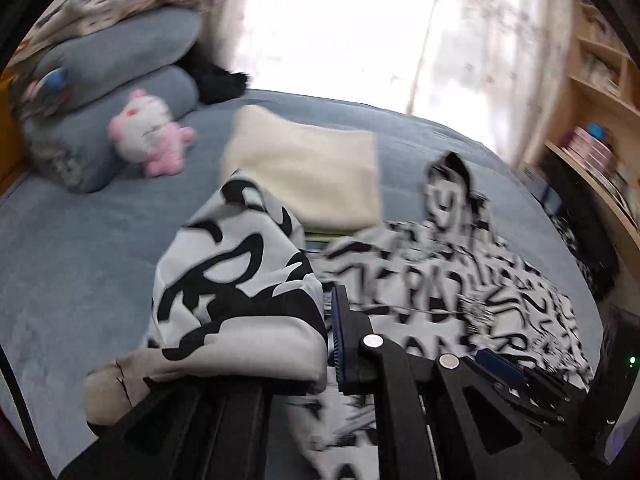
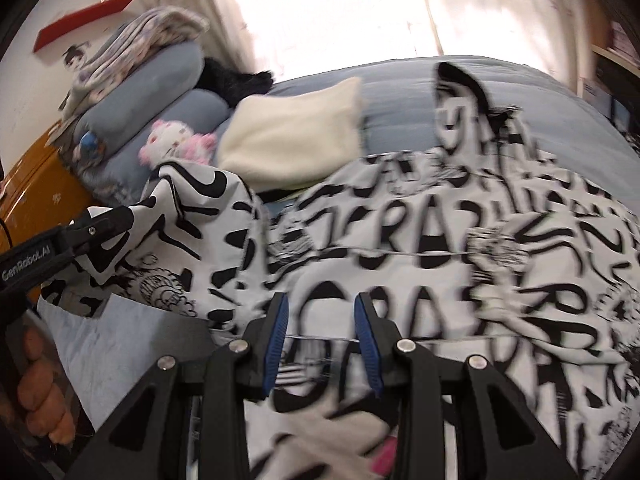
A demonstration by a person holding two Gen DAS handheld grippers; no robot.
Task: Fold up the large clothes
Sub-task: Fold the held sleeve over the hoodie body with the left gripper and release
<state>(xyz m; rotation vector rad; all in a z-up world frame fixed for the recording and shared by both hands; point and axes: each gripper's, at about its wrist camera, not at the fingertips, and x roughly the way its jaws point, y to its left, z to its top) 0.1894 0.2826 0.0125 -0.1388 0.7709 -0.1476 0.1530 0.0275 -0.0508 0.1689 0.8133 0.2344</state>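
Note:
A large white garment with black lettering lies spread on the blue-grey bed. My left gripper is shut on its sleeve. The sleeve is lifted, and its beige ribbed cuff drapes over the left finger and hides it. The right wrist view shows the same gripper at the left, holding that sleeve up. My right gripper hovers over the garment's lower body. Its blue pads stand apart with cloth showing between them, and nothing looks pinched. The beige hem bunches near the finger bases.
A folded cream cloth lies just beyond the garment. A pink-and-white plush toy and stacked grey-blue pillows sit at the far left. Wooden shelves stand at the right. A person's fingers grip the left handle.

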